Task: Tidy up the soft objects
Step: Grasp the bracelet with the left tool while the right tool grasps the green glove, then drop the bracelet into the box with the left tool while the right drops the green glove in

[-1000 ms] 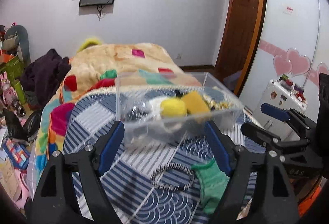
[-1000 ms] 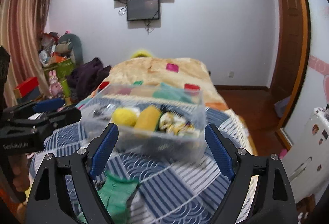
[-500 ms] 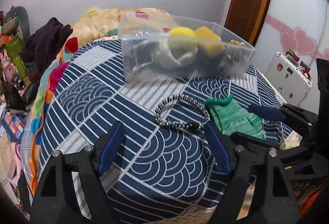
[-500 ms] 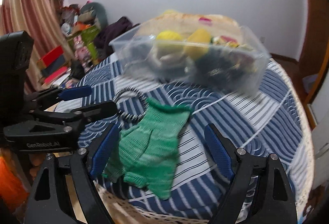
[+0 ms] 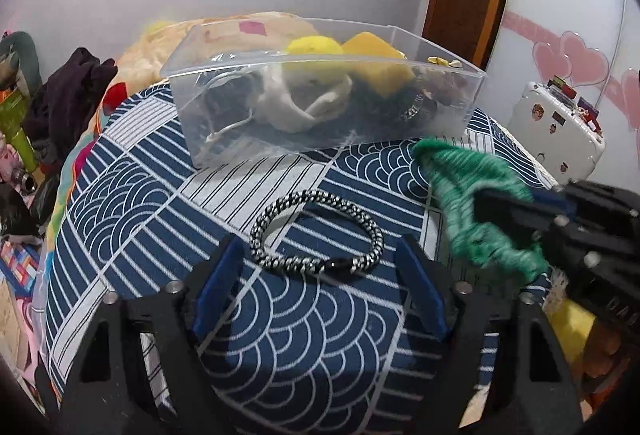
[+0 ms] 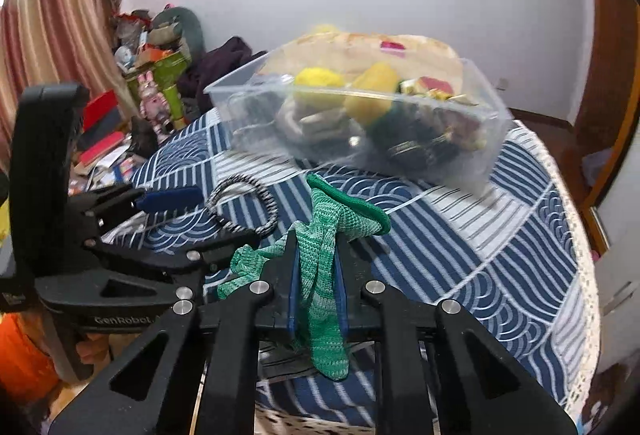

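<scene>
My right gripper (image 6: 316,255) is shut on a green knitted glove (image 6: 320,267), which hangs between its blue pads; in the left wrist view the glove (image 5: 464,187) shows at the right, pinched by the right gripper (image 5: 516,203). My left gripper (image 5: 318,259) is open, its fingers on either side of a black-and-white braided bracelet (image 5: 316,231) lying on the blue patterned cloth. The bracelet (image 6: 244,203) also shows in the right wrist view, beside the left gripper (image 6: 192,215). A clear plastic box (image 5: 320,95) with yellow, white and dark soft items stands behind.
The round table's blue-and-white cloth (image 5: 132,195) has a lace edge (image 6: 576,235) at the right. A bed with a colourful blanket (image 5: 160,39) lies behind the box. Clutter and toys (image 6: 152,83) stand at the left; a white suitcase (image 5: 556,127) stands at the right.
Both grippers came down toward the table. The right gripper closed on the green glove and lifted it off the cloth. The left gripper moved in around the bracelet.
</scene>
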Available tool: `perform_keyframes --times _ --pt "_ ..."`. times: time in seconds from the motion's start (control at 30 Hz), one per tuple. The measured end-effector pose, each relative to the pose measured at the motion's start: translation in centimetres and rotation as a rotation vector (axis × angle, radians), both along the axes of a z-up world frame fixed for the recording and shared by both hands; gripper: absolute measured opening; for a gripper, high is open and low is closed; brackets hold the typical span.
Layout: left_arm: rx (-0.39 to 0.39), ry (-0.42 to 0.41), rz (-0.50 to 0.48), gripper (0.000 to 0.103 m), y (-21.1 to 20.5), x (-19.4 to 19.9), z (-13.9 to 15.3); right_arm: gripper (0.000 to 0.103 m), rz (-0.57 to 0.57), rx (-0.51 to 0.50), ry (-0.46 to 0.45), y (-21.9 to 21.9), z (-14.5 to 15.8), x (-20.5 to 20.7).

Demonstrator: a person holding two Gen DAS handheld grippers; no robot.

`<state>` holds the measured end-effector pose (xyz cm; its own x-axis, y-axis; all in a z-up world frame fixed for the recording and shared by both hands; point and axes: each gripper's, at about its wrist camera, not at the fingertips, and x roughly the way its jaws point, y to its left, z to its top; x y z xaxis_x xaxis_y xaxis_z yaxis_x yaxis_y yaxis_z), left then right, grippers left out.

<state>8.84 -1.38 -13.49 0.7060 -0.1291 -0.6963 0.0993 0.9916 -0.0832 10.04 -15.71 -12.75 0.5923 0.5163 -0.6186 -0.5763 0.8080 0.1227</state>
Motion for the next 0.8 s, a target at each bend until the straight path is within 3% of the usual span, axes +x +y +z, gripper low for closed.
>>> perform_keyframes --times 0.23,0.3,0.8 --pt "-0.027 -0.004 -0.009 0.023 0.7 -0.2 0.4 0.013 -0.052 0.035 -0.032 -1.7 1.1 0.3" --pt "-0.041 -0.003 -0.005 0.019 1.0 -0.1 0.6 0.013 -0.059 0.037 -0.043 -2.1 1.5 0.3" --pt "-0.079 -0.175 0.022 0.018 2.8 0.6 7.6 0.013 -0.134 0.067 -0.188 -2.8 5.9 2.4"
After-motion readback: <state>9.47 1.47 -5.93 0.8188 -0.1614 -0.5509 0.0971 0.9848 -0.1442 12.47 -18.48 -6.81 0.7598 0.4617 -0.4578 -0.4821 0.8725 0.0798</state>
